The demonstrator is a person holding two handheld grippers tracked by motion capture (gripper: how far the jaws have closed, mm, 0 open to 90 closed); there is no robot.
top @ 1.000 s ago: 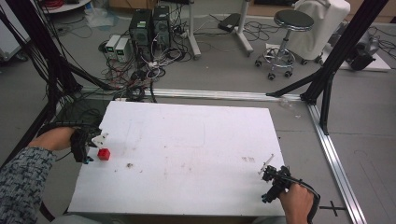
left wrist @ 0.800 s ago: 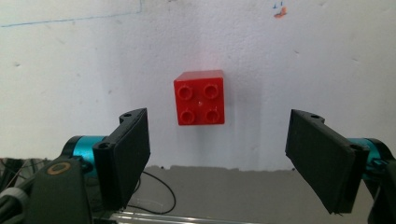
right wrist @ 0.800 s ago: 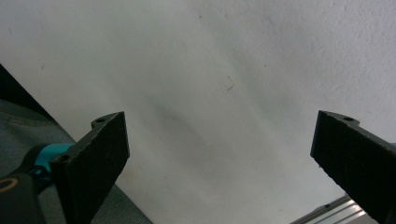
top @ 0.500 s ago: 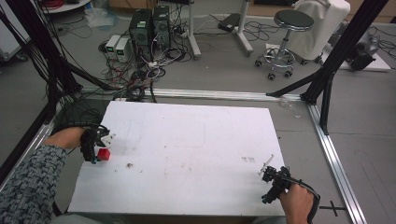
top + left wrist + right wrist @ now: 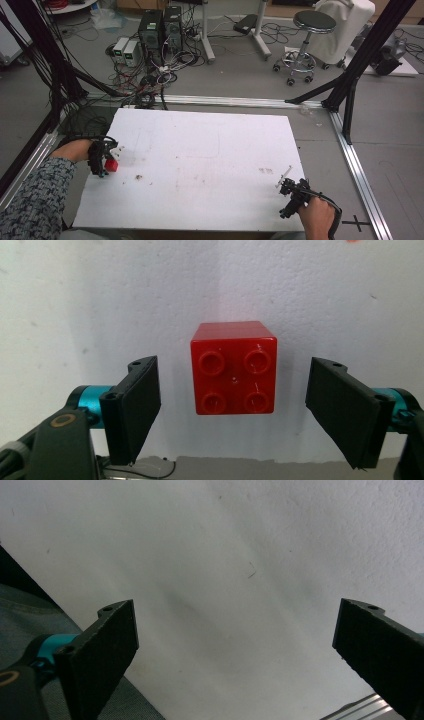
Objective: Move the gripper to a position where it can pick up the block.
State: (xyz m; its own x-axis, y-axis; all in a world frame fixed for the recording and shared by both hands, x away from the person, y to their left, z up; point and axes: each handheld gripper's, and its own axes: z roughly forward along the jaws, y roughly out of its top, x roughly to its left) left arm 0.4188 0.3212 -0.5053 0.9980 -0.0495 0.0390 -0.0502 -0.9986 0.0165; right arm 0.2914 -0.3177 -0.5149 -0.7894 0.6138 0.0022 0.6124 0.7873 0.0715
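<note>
At the left edge of the white table (image 5: 210, 150), the left hand-held gripper (image 5: 102, 157) is held around a red studded brick (image 5: 111, 164). In the left gripper view its jaws are seen spread wide, with the brick (image 5: 233, 368) resting on the table between them and touched by neither pad. The step in hand is judged to be the approach to a grasp; next, the jaws would need to be closed squarely on the brick's two side faces. Those gaps cannot be made out from the high view. At the near right corner, the right hand-held gripper (image 5: 292, 192) is held released over bare table.
</note>
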